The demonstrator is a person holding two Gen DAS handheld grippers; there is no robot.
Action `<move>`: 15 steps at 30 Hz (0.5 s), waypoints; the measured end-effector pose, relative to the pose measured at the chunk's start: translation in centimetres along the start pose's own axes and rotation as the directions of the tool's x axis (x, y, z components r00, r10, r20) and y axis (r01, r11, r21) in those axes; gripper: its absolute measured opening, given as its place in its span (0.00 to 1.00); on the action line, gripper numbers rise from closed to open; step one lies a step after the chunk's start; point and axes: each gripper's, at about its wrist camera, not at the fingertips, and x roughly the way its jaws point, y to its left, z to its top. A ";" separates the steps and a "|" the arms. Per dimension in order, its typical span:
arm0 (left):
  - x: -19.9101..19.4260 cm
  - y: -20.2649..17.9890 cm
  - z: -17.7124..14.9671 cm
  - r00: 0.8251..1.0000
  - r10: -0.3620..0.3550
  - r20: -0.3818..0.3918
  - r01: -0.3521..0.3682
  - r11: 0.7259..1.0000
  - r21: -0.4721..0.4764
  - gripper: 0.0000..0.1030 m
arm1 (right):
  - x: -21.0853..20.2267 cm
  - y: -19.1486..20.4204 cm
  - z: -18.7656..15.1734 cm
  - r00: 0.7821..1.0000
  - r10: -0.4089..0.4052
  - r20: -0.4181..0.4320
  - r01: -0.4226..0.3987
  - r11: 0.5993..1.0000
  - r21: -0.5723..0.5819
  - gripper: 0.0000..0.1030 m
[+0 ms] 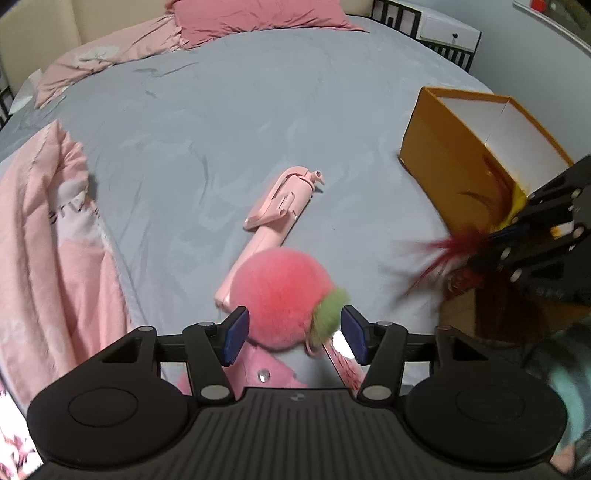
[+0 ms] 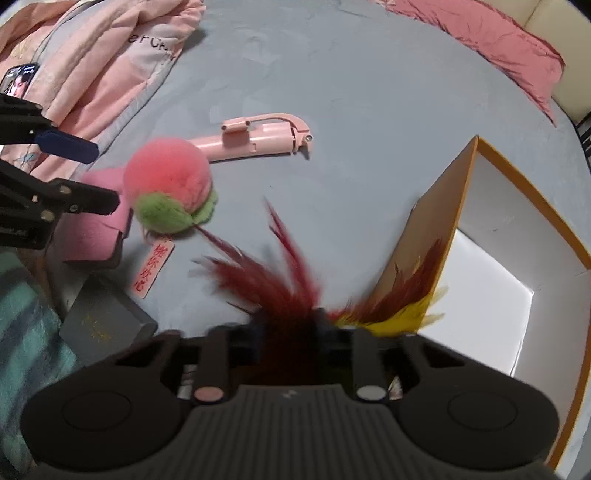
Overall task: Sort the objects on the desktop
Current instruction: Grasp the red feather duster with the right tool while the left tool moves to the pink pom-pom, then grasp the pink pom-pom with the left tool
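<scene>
The left gripper (image 1: 293, 334) stands with its blue-padded jaws spread wide on either side of a fluffy pink peach toy (image 1: 282, 295), whose green leaf tuft faces the right-hand pad; whether the pads touch the fur cannot be told. The peach (image 2: 166, 182) lies on the grey bedsheet (image 1: 207, 122), against a pink pouch (image 2: 101, 229), with a red-lettered tag (image 2: 151, 269) trailing from it toward the camera in the right wrist view. A dark grey booklet (image 2: 101, 325) lies close by, beside a teal striped cloth (image 2: 26, 332).

The right gripper (image 2: 288, 332) is clamped on a bunch of dark red and yellow feathers (image 2: 280, 280), which fan forward out of its jaws and hide the pads themselves. From the left wrist view that same gripper (image 1: 491, 240) hangs at the near corner of the orange box (image 1: 443, 147), feathers (image 1: 439, 251) blurred and sticking out over the sheet.

Just beyond the peach lies a pink folding selfie stick (image 1: 273, 221), flat on the sheet, its near end hidden behind the toy in the left wrist view. The orange box (image 2: 458, 206), white inside, stands open on the sheet to the right, with the yellow feather tips overlapping its near wall.

Farther off, a pink quilt (image 2: 110, 55) is bunched on the left side of the bed with a phone (image 2: 18, 79) resting on it, and a darker pink pillow (image 1: 258, 14) lies at the head of the bed
</scene>
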 end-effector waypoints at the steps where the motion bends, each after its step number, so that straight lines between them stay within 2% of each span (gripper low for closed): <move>1: 0.5 0.0 0.2 1.000 0.000 -0.004 0.000 1.000 0.006 0.65 | -0.1 -0.3 0.1 1.000 0.002 0.014 -0.002 1.000 0.008 0.03; 2: 1.1 0.0 0.4 1.000 0.001 -0.015 -0.001 1.000 0.003 0.65 | -0.2 -0.6 0.2 1.000 0.005 0.027 -0.006 1.000 0.021 0.01; 5: 2.7 0.3 0.9 0.998 0.004 -0.058 -0.006 0.999 -0.040 0.65 | -0.8 -1.4 0.5 0.997 0.023 0.069 -0.028 0.998 0.062 0.00; 11: 5.0 1.6 1.3 0.995 0.003 -0.104 -0.022 0.982 -0.186 0.65 | -2.8 -2.8 1.0 0.986 0.055 0.157 -0.072 0.991 0.110 0.00; 15: 6.2 1.4 1.5 0.993 0.011 -0.116 -0.033 0.982 -0.188 0.65 | -2.7 -3.1 1.3 0.984 0.044 0.173 -0.064 0.992 0.111 0.00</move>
